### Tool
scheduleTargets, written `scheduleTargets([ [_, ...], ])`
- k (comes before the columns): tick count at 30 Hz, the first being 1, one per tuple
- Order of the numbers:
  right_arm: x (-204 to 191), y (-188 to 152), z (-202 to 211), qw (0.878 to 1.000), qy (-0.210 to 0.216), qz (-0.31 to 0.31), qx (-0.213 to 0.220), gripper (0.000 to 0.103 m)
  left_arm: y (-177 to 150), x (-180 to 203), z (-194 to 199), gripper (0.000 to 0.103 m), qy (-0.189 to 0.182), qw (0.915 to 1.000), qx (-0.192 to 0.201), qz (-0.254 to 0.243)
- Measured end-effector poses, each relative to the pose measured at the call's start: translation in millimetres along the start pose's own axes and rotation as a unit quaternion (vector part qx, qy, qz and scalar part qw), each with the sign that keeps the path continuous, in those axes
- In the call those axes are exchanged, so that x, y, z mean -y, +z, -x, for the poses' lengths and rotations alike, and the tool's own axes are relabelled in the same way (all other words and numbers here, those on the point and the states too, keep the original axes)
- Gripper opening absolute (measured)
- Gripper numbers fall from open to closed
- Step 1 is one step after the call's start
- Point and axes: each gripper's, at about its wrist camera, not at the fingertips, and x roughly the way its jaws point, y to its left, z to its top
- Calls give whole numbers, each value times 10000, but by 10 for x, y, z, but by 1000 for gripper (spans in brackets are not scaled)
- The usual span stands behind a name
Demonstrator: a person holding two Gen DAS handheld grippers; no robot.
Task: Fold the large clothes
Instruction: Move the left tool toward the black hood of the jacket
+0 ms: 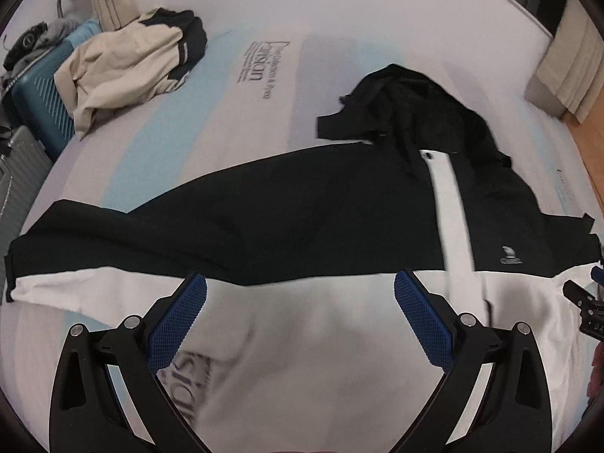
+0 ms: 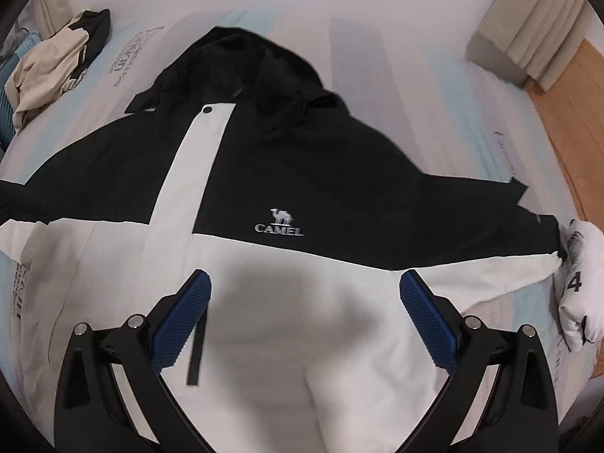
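Note:
A large black-and-white hooded jacket (image 2: 309, 173) with a CAMEL logo lies spread face up on the bed, sleeves out to both sides. In the left wrist view the same jacket (image 1: 302, 219) stretches across, its left sleeve reaching to the far left. My left gripper (image 1: 300, 302) hovers open above the white lower part near that sleeve. My right gripper (image 2: 305, 296) hovers open over the white lower front, just below the logo. Nothing is between either pair of blue fingers. The right gripper's tip (image 1: 583, 298) shows at the right edge of the left wrist view.
A crumpled beige and dark garment (image 1: 132, 64) lies at the far left of the mattress (image 1: 264, 15), beside a blue suitcase (image 1: 41, 90). A folded white garment (image 2: 581, 283) with a number sits by the right sleeve end. Curtains (image 2: 528, 37) and wooden floor (image 2: 581, 113) lie to the right.

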Motion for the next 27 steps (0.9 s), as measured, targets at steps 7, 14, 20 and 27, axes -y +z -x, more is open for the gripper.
scheduleTargets([
  [7, -488, 108, -111, 9995, 103, 253, 164, 96, 62, -918, -177, 97, 304, 9992, -9, 268],
  [14, -949, 263, -158, 9977, -42, 613, 276, 96, 3, -2088, -168, 97, 825, 9946, -2, 623],
  [20, -1123, 295, -219, 9983, -67, 559, 158, 96, -172, -3126, -91, 97, 1257, 9866, -25, 1038],
  [27, -1175, 218, -321, 9985, -156, 522, 1, 96, -456, -4221, -71, 97, 1742, 9730, -49, 1512],
])
